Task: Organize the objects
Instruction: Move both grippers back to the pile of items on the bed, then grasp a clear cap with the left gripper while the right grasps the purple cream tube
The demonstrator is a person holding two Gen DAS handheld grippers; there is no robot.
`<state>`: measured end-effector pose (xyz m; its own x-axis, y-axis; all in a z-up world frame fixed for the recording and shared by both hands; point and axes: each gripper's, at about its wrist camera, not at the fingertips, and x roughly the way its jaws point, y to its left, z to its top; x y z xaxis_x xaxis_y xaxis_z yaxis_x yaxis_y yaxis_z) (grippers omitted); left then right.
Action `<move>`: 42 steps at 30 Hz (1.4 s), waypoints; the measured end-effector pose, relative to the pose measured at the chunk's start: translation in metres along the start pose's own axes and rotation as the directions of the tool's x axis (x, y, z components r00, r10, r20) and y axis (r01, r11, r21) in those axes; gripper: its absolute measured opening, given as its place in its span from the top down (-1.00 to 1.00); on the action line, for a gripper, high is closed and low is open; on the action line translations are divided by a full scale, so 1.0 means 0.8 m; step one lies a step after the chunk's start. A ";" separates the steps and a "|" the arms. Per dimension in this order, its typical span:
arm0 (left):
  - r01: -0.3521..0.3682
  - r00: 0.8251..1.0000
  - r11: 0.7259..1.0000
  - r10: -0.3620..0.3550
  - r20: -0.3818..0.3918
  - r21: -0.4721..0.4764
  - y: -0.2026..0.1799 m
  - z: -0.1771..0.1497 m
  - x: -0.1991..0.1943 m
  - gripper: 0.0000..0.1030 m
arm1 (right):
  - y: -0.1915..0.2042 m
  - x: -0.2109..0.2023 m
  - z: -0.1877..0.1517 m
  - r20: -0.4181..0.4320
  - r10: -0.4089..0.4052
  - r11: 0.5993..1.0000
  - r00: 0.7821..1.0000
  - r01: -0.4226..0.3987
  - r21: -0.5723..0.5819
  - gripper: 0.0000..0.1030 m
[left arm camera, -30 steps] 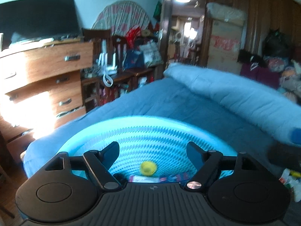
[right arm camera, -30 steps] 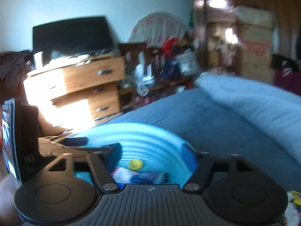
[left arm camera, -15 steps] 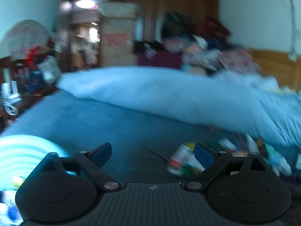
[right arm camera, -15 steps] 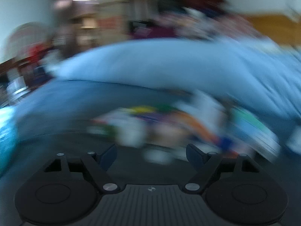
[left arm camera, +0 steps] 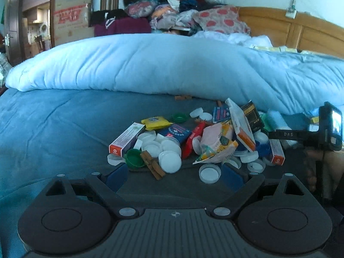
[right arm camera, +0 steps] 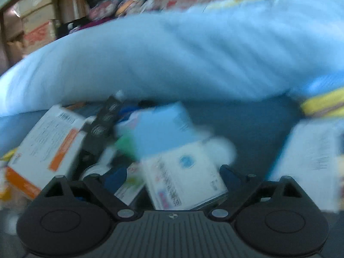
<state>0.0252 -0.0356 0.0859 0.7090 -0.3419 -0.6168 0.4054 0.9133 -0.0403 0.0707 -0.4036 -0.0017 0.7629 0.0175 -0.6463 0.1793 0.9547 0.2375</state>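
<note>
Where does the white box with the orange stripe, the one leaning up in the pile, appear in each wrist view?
Left wrist: the white box with the orange stripe leans right of centre in the pile, beside a black box.
Right wrist: the same box, blurred, sits at the left, with the black box to its right.
Shared landmark: the pale blue duvet behind the pile.

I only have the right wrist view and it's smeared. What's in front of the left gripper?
Observer: The left gripper is open, facing a pile of small items on the blue bedspread.
Operator: What's nearest it?
Observer: A white round plastic cap lies on the bedspread beside its right finger.
Operator: And on the other side?
Observer: A green round plastic cap, next to brown wooden clothespins.
</note>
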 end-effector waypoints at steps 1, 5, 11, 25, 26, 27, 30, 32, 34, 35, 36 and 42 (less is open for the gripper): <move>-0.003 1.000 1.000 0.003 -0.001 -0.003 0.001 -0.002 0.001 -0.82 | 0.012 -0.001 -0.006 -0.038 0.037 0.999 0.999 -0.038 -0.028 -0.83; -0.017 1.000 0.999 0.017 -0.013 -0.039 0.007 0.003 0.006 -0.82 | 0.103 -0.035 -0.064 -0.150 0.211 0.914 0.966 -0.249 -0.321 -0.69; -0.036 0.999 0.999 0.036 -0.003 -0.010 0.012 -0.006 -0.016 -0.82 | 0.133 -0.115 -0.102 -0.070 0.278 0.892 0.958 -0.284 -0.351 -0.63; -0.042 0.998 0.999 0.043 -0.045 0.020 0.012 -0.063 0.003 -0.79 | 0.106 -0.033 -0.087 -0.091 0.102 0.985 0.991 -0.114 -0.133 0.08; -0.041 0.998 0.999 0.042 -0.041 0.031 0.012 -0.065 0.007 -0.77 | 0.101 -0.037 -0.086 -0.091 0.097 0.986 0.991 -0.108 -0.131 0.35; -0.040 0.998 0.998 0.041 -0.040 0.042 0.010 -0.066 0.013 -0.73 | 0.096 -0.044 -0.084 -0.088 0.093 0.986 0.992 -0.104 -0.127 0.42; -0.025 0.999 0.999 0.027 -0.043 0.044 0.010 -0.072 0.033 -0.64 | 0.092 -0.061 -0.084 -0.083 0.092 0.980 0.992 -0.105 -0.169 0.62; -0.019 0.999 1.000 0.019 -0.043 0.019 0.012 -0.076 0.047 -0.56 | 0.102 -0.068 -0.086 -0.086 0.080 0.963 0.993 -0.099 -0.250 0.62; -0.016 0.998 1.000 0.016 -0.054 0.010 0.010 -0.081 0.061 -0.46 | 0.108 -0.062 -0.093 -0.097 0.077 0.956 0.992 -0.101 -0.275 0.56; -0.020 0.998 1.000 0.020 -0.060 0.012 0.009 -0.084 0.066 -0.39 | 0.108 -0.064 -0.096 -0.084 0.072 0.954 0.994 -0.093 -0.284 0.57; -0.021 0.998 1.000 0.022 -0.065 0.017 0.006 -0.086 0.071 -0.36 | 0.111 -0.065 -0.099 -0.071 0.061 0.948 0.996 -0.080 -0.309 0.53; -0.035 0.999 0.999 0.035 -0.035 0.021 0.002 -0.089 0.077 0.01 | 0.112 -0.074 -0.107 0.027 -0.049 0.941 0.998 0.055 -0.335 -0.90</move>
<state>0.0288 -0.0392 -0.0081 0.7024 -0.3016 -0.6447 0.3927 0.9197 -0.0024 -0.0115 -0.2937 -0.0040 0.7698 -0.0374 -0.6372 0.0030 0.9985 -0.0549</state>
